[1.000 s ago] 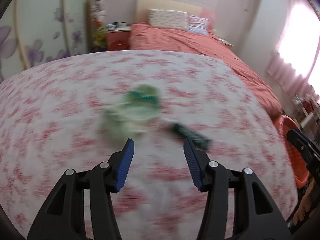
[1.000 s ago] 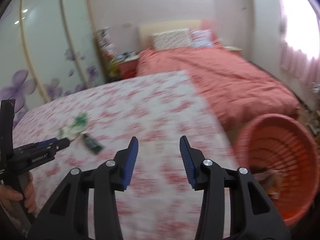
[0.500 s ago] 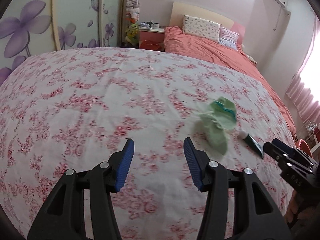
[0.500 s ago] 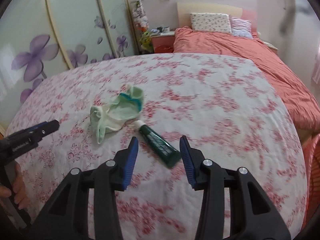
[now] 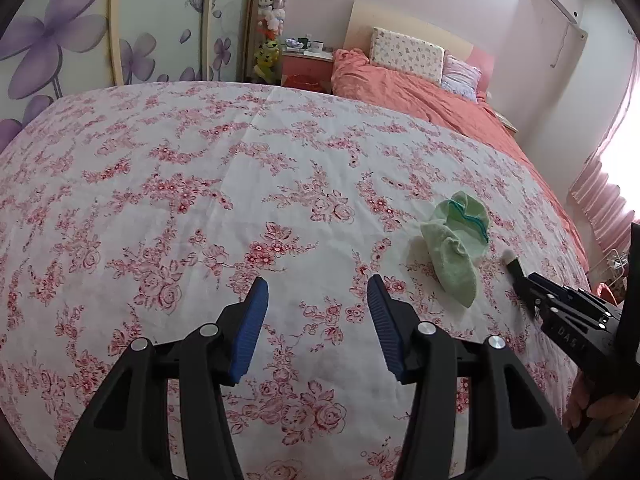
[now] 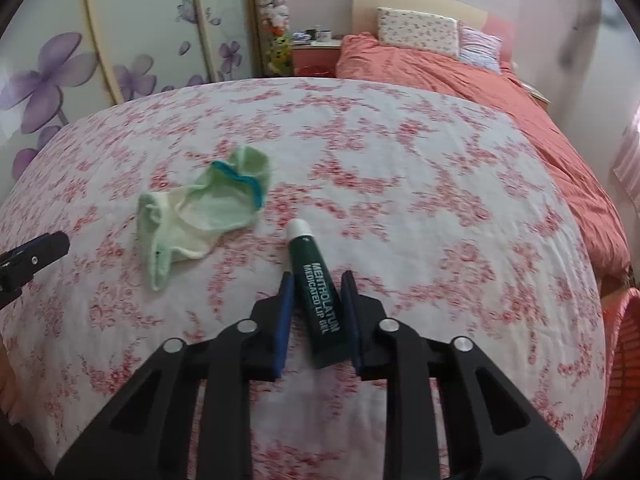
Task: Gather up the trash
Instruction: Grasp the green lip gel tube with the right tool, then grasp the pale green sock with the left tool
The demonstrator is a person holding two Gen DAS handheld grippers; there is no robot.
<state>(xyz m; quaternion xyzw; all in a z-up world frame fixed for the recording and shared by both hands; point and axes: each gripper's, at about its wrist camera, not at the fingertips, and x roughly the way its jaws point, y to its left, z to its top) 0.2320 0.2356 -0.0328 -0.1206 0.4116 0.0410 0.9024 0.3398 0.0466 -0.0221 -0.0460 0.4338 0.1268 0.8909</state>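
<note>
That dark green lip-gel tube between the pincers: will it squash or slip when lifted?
The dark green lip-gel tube looks like soft plastic, so it probably dents a little. Its flat crimped end should stop rolling. The right gripper straddles it along its length, so sliding out seems possible.

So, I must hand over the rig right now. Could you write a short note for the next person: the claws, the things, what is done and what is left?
Left claw: open, holding nothing, above the flowered bedspread.
Right claw: low over the green lip-gel tube, one pad against each side. I cannot tell if it grips the tube, which lies on the bedspread.
Green sock: to the left of the tube, untouched.
Orange basket: at the right edge of the bed, inside hidden.
Done: tube lined up.
Left: probably clamp the tube, lift it and drop it in the basket.
</note>
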